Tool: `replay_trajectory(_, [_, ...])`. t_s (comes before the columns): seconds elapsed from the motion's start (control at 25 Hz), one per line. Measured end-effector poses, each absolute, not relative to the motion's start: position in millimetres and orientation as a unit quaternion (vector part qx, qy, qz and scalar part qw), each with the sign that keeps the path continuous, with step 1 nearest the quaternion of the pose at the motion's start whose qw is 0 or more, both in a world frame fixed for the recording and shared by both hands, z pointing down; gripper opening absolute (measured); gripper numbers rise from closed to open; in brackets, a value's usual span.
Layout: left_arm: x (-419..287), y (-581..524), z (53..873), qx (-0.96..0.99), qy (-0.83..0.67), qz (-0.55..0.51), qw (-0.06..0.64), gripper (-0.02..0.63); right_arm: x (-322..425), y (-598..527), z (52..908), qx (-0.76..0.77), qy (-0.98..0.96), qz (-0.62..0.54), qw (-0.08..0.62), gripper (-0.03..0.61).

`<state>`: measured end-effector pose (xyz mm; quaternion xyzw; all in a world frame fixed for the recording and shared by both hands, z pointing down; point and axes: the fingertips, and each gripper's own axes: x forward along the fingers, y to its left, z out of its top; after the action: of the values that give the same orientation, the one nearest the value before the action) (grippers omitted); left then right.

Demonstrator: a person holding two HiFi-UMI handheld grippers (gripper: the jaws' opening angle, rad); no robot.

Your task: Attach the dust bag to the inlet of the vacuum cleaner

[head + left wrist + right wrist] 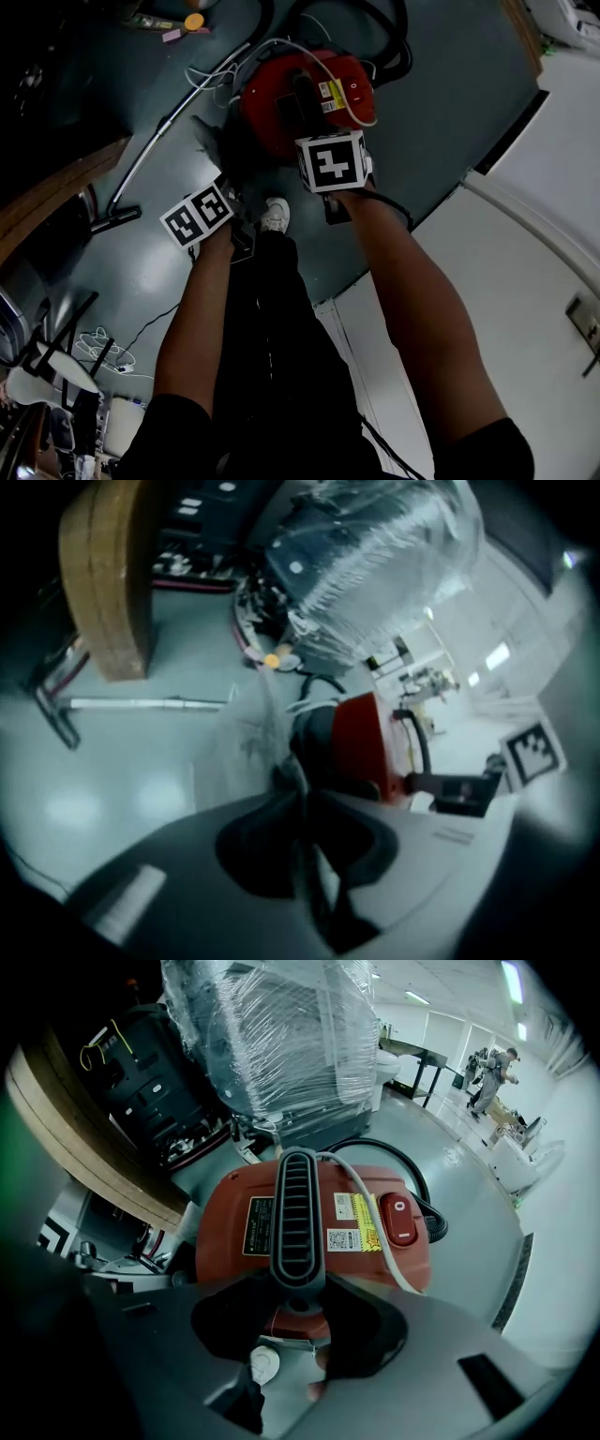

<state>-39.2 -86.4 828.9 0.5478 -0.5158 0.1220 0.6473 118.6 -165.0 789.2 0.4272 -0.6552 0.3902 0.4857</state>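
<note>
Your R gripper (298,1305): jaws clamped on black handle (298,1222) of red vacuum cleaner (267,108), top centre of head view. Your L gripper (298,794): jaws pinched near-together on thin edge of dust bag (217,145), grey-translucent, touching vacuum cleaner's left side.

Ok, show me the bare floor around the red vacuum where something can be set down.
Free: dark floor between the round red vacuum cleaner and the white floor section; also the stretch bordered by the long metal wand, the brown wooden board and the person's leg. Crowded: white cables and black hose behind the vacuum.
</note>
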Motion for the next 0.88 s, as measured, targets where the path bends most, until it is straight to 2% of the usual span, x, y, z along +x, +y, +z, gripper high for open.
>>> replay_trajectory(0.16, [-32.3,-87.1,826.1,0.622,-0.498,0.24,0.554,0.038,118.6,-171.3,788.5,0.432,-0.66,0.38,0.484,0.152])
replay_trajectory(0.24, [-27.5,-87.2,825.4,0.642,-0.484,0.271,0.529,0.038,120.7,-171.2,787.2,0.435,-0.656,0.378,0.487,0.152])
replay_trajectory(0.4, [-27.4,-88.4,826.6,0.61,-0.49,0.222,0.581,0.04,119.3,-172.8,786.5,0.437,-0.657,0.377,0.484,0.152])
replay_trajectory(0.64, [-28.7,-88.7,826.1,0.6,-0.503,0.221,0.582,0.057,121.3,-171.4,788.7,0.437,-0.648,0.386,0.49,0.153])
replay_trajectory(0.68, [-30.0,-88.1,824.5,0.598,-0.508,0.22,0.579,0.065,120.9,-171.8,789.1,0.437,-0.648,0.388,0.489,0.153])
replay_trajectory(0.8, [-34.9,-84.6,809.5,0.604,-0.523,0.218,0.561,0.188,121.6,-171.7,787.9,0.446,-0.649,0.379,0.485,0.153])
replay_trajectory(0.88, [-38.7,-77.7,788.9,0.618,-0.522,0.23,0.541,0.195,124.9,-165.6,782.8,0.461,-0.648,0.378,0.473,0.153])
